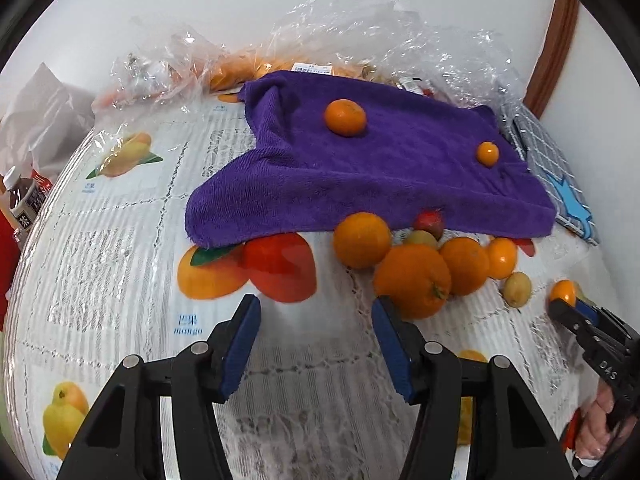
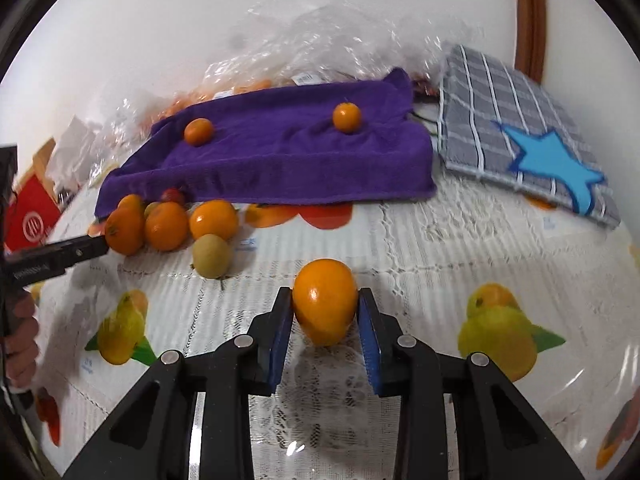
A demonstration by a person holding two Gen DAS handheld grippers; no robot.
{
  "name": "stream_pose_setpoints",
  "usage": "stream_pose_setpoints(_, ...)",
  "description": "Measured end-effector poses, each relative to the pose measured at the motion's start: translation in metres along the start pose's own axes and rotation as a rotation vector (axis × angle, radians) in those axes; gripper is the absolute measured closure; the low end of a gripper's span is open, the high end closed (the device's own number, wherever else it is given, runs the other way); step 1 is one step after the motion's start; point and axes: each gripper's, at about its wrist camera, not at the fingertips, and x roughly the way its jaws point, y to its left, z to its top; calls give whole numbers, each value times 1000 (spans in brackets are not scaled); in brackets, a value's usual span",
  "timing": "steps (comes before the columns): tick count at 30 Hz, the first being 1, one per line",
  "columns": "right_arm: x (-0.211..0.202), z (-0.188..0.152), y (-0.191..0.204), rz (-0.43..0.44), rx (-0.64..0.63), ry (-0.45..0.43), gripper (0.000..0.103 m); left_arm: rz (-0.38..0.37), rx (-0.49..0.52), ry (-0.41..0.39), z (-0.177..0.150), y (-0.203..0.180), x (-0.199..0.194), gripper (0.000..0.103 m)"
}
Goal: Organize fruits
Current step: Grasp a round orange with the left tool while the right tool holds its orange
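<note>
Right wrist view: the right gripper (image 2: 325, 320) squeezes a smooth, shiny, egg-shaped small orange fruit (image 2: 325, 300) between its flat blue pads (image 2: 280, 340), low in the middle of the frame. A fluffy purple towel (image 2: 280, 160) lies above it with two round little oranges on top. To the left sits a heap of round oranges (image 2: 168, 224). In the left wrist view, the left gripper (image 1: 316, 344) hangs at the bottom, its pads wide apart and holding nothing, over the lacy tablecloth (image 1: 120, 280). Crinkly clear plastic (image 1: 360, 28) lies behind the towel.
</note>
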Motion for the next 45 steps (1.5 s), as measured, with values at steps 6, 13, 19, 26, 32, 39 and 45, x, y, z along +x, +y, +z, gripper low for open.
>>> stream_pose_setpoints(6,1,0,-1,30,17,1,71,-10,29,-19,8,0,6,49)
stream_pose_setpoints(13,3,1,-3,51,31,2,71,-90,45,-44,17,-6,10,49)
stream_pose_setpoints(19,3,1,-3,55,32,2,71,-150,-10,-52,20,-2,16,49)
stream_pose_setpoints(26,4,1,-3,53,28,2,71,-185,6,-69,17,-9,14,71)
stream_pose_setpoints(32,4,1,-2,46,19,3,70,-114,-4,-87,8,3,4,71)
stream_pose_setpoints(39,4,1,-1,41,13,4,70,-156,-56,-80,9,10,12,68)
stream_pose_setpoints(45,3,1,-3,57,26,0,71,-193,-78,-113,6,14,7,71)
